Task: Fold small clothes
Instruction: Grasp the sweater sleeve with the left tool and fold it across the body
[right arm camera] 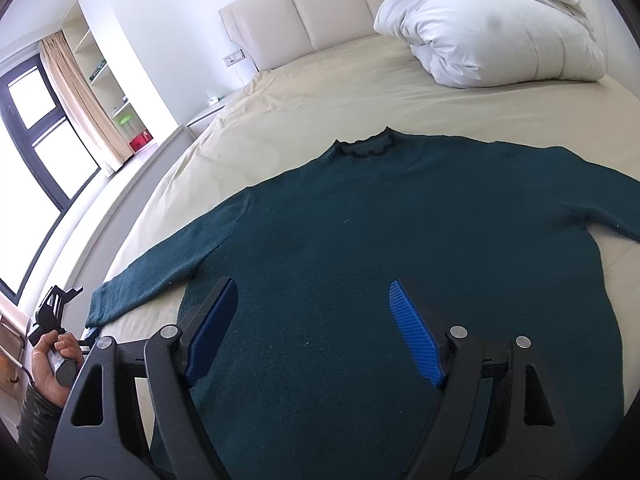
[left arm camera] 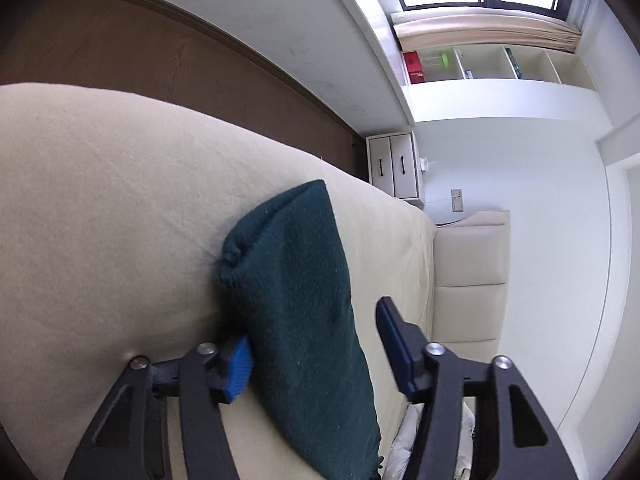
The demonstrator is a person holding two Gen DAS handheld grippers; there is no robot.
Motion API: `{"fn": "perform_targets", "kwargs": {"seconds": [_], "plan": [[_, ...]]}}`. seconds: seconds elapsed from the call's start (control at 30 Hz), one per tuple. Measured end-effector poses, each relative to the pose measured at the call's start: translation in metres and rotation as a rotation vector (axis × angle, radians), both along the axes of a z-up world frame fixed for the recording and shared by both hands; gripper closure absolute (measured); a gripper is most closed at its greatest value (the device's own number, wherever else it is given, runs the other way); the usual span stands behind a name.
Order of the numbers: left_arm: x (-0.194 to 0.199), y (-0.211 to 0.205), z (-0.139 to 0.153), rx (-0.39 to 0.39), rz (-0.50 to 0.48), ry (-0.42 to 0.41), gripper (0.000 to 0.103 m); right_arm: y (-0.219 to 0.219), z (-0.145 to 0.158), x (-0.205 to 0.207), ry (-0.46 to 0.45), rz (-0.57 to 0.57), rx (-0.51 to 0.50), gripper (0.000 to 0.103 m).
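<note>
A dark green knit sweater (right arm camera: 380, 232) lies flat, front up, on the cream bed sheet (right arm camera: 304, 96), collar toward the headboard and both sleeves spread out. My right gripper (right arm camera: 312, 320) is open and empty, hovering over the sweater's lower body. My left gripper (left arm camera: 316, 348) is open at the left sleeve's cuff end (left arm camera: 296, 280), with one blue pad under the sleeve and the other above it, not closed. The left gripper also shows in the right wrist view (right arm camera: 56, 312), held in a hand by the bed's left edge.
A white duvet (right arm camera: 488, 32) is bunched at the head of the bed on the right. The padded headboard (right arm camera: 320, 8) is behind it. A window, curtain and white shelves (right arm camera: 104, 76) stand left of the bed. A brown floor (left arm camera: 120, 60) and a white cabinet (left arm camera: 394, 168) lie beyond the mattress.
</note>
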State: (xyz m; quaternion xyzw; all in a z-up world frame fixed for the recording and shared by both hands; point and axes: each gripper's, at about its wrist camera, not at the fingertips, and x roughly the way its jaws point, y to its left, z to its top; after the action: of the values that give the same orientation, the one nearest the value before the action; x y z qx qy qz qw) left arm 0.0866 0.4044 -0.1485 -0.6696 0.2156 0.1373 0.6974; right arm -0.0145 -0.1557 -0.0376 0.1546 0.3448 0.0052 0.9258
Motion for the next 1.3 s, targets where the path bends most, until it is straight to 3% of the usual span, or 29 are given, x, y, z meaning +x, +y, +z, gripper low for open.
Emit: {"fn": "perform_targets", "kwargs": {"seconds": [0.07,0.17,0.33,0.47,0.6,0.7,0.73,0.8,0.87,0.9,0.93,0.97,1.07,1.3], "plan": [[0.007,0.001,0.003,0.025,-0.02,0.039,0.08,-0.005,-0.003,-0.002,0.002,-0.007,0.01,0.026],[0.025,-0.025,0.027,0.144,-0.094,0.075,0.095,-0.013,-0.007,-0.007,-0.001,-0.014,0.013,0.029],[0.064,-0.113,0.094,0.474,-0.352,0.022,0.095,-0.033,-0.014,-0.017,0.005,-0.031,0.03,0.057],[0.087,-0.237,0.135,0.761,-0.614,-0.055,0.095,-0.061,-0.018,-0.026,0.005,-0.069,0.06,0.061],[0.078,-0.373,0.129,0.975,-0.868,-0.112,0.095,-0.098,-0.021,-0.039,0.001,-0.119,0.101,0.061],[0.078,-0.45,0.1,1.086,-1.001,-0.073,0.093,-0.124,-0.025,-0.043,0.009,-0.142,0.133,0.06],[0.076,-0.467,0.086,1.108,-1.032,-0.05,0.089,-0.132,-0.027,-0.043,0.021,-0.142,0.139,0.06],[0.076,-0.48,0.055,1.12,-1.1,0.035,0.071,-0.143,-0.033,-0.037,0.049,-0.14,0.152,0.059],[0.068,-0.477,0.044,1.134,-1.115,0.027,0.064,-0.15,-0.039,-0.029,0.073,-0.129,0.174,0.051],[0.062,-0.476,0.046,1.154,-1.121,0.006,0.057,-0.152,-0.042,-0.025,0.078,-0.123,0.186,0.042],[0.058,-0.475,0.05,1.166,-1.131,0.0,0.033,-0.152,-0.044,-0.019,0.077,-0.113,0.2,0.034],[0.056,-0.477,0.054,1.182,-1.124,0.006,0.014,-0.152,-0.045,-0.012,0.075,-0.098,0.216,0.034],[0.039,-0.469,0.068,1.177,-1.11,-0.068,0.008,-0.14,-0.054,0.02,0.111,-0.019,0.306,0.033],[0.016,-0.419,0.075,1.055,-1.078,-0.076,0.008,-0.089,-0.08,0.103,0.243,0.138,0.496,0.036]]}}
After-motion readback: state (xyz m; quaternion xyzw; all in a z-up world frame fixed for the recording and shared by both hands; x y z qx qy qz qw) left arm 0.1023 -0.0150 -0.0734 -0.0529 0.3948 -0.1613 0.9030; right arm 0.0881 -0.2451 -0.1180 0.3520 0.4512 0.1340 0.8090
